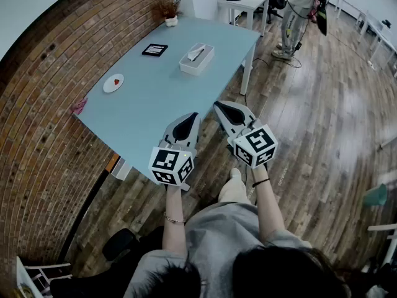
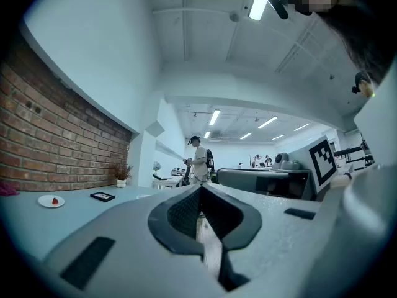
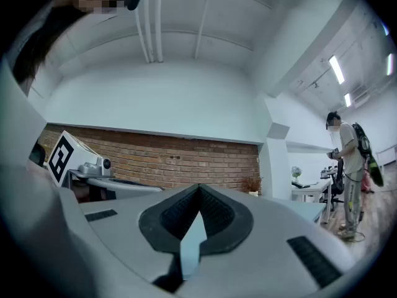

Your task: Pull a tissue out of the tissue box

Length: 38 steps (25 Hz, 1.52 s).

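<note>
Nearest, the head view alone shows the two forearms reaching forward side by side, each hand tucked behind its marker cube. The left gripper (image 1: 194,115) is held level over the near edge of the pale blue surface (image 1: 155,98), and the right gripper (image 1: 218,105) is level just beside it over the wooden floor (image 1: 310,104). In its own view the left gripper (image 2: 200,188) has its jaw tips meeting with nothing between them. The right gripper (image 3: 199,186) is likewise closed and empty, and its view catches the left one's marker cube (image 3: 61,157) against the brick wall (image 3: 186,163). Farther out, the left gripper view picks up the plate (image 2: 51,200) and a flat black device (image 2: 102,196), but its own body hides the tissue box. Only the head view shows the tissue box (image 1: 196,61), well apart from both grippers on the far half of the surface, a tissue (image 1: 196,53) at its top opening. Beyond stand a potted plant (image 1: 168,11) and a person (image 1: 298,11).
</note>
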Motion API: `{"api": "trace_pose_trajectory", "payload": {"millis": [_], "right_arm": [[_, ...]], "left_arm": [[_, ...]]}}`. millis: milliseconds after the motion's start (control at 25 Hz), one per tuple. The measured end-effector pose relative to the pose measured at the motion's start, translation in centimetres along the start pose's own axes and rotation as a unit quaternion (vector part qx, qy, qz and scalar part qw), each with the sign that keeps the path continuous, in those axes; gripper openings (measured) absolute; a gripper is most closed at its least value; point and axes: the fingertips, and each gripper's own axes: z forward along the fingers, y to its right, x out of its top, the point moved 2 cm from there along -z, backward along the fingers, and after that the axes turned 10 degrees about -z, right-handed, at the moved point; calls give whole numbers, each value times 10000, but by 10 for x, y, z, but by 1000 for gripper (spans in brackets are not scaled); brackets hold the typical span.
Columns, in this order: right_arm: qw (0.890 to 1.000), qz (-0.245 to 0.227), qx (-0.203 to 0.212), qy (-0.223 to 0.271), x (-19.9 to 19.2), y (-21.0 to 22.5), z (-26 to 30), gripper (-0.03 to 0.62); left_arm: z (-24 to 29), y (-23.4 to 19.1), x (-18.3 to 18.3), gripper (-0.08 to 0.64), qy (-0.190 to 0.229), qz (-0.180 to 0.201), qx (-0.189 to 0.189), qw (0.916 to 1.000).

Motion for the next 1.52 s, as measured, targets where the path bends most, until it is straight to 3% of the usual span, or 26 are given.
{"api": "trace_pose_trajectory", "payload": {"millis": [400,920,1200,1520], "right_arm": [[10000,-27,10,-4,-1,1,-5,-2],[9996,-24,-285,-18,1,23,-24,-2],[9992,0,-401,-34,-14,77,-19,-2],[9999,22,76,-154,-44,140,30,-2]], "left_arm": [[1,1,-2,3,10,-38,5,10000],[13,-1,-9,3,-23,-193,24,9998],[58,-9,-17,3,-107,-182,31,9998],[140,-33,-16,3,-58,-335,301,9990]]}}
